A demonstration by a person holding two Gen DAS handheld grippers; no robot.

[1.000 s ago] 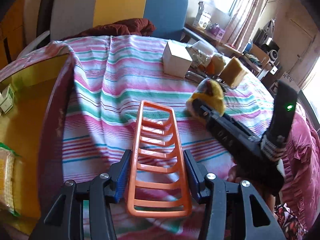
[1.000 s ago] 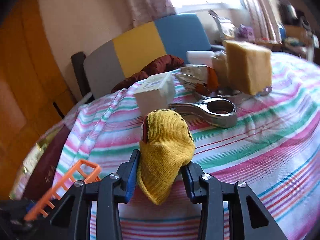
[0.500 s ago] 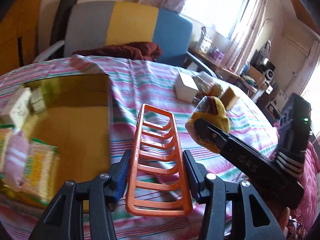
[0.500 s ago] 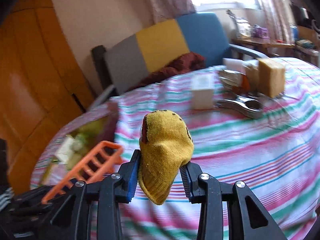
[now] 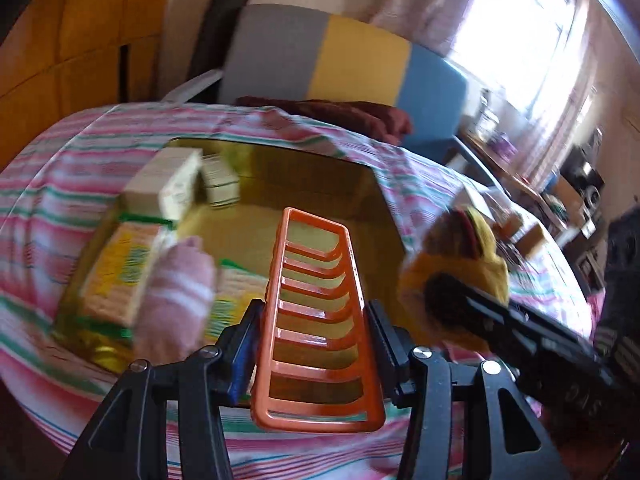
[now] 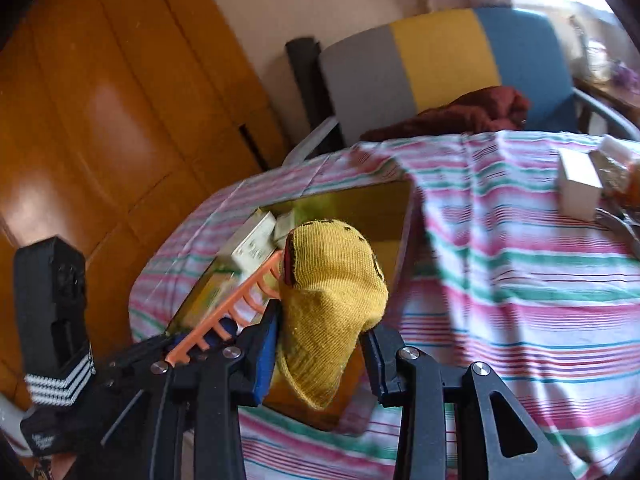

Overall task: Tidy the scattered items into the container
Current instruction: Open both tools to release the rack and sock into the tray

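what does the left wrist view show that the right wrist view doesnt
Only the left wrist view shows the pink striped sock lying in the container and the window. Only the right wrist view shows the white box out on the striped cloth and the wooden wall panels. Both show the orange rack, the yellow sock, the gold-lined container and the tricolour chair.

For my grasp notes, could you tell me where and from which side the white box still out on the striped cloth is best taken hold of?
Grip the white box across its two upright side faces, coming from above. It stands squarely on the striped cloth with flat, parallel sides. Other clutter crowds its far side, so a top approach looks safest. Both grippers are occupied now, the right gripper with the yellow sock.
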